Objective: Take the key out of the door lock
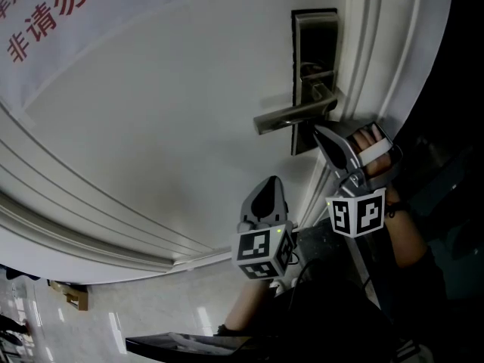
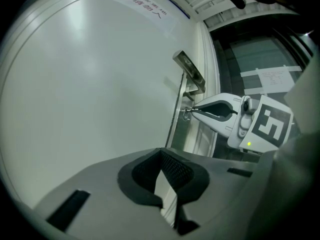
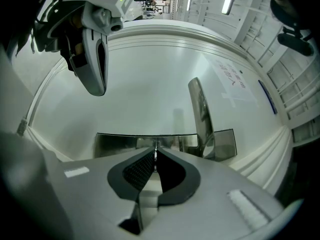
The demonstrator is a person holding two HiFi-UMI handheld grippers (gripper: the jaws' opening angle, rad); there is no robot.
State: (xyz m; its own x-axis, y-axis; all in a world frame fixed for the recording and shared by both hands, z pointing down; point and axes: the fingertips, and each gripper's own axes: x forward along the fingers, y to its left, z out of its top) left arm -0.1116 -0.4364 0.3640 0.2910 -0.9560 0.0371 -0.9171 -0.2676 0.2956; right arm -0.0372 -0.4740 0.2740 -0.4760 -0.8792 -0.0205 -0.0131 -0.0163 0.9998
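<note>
Plainly mid-task, with the grasp made and the pull not yet done.

- **Far left:** toward the upper left corner of the tall white panelled door (image 1: 151, 127), a pale banner with red characters (image 1: 60, 21). No part of the job.
- **Further right:** below the lever and off the door face, the left gripper (image 2: 161, 151), grey two-jaw tongs with dark ribbed pads. Tips pressed together on nothing. Idle, to all appearance.
- **Next right:** near the door's right edge, the upright brushed-metal lock plate (image 1: 314, 44), with its flat metal lever handle (image 1: 291, 117) reaching left.
- **Just under that lever:** at the lower part of the plate, the right gripper (image 1: 319, 132), of the same grey make. Tips brought right up to the metal and pinching a thin silvery key (image 3: 155, 149) edge-on between the pads.
- **Far right:** a hand around the gripper's body, against a dark surround.

Done so far, judging from these views: approach and grip. Key seemingly still seated in the lock, since the pinched sliver runs straight into the plate with no clear gap beyond the tips. How deep it sits is too small to tell.

Left to do: a straight draw back along the key's own line, away from the door, until fully clear of the plate. Cannot tell whether the key stands at the angle that lets it slide free.
</note>
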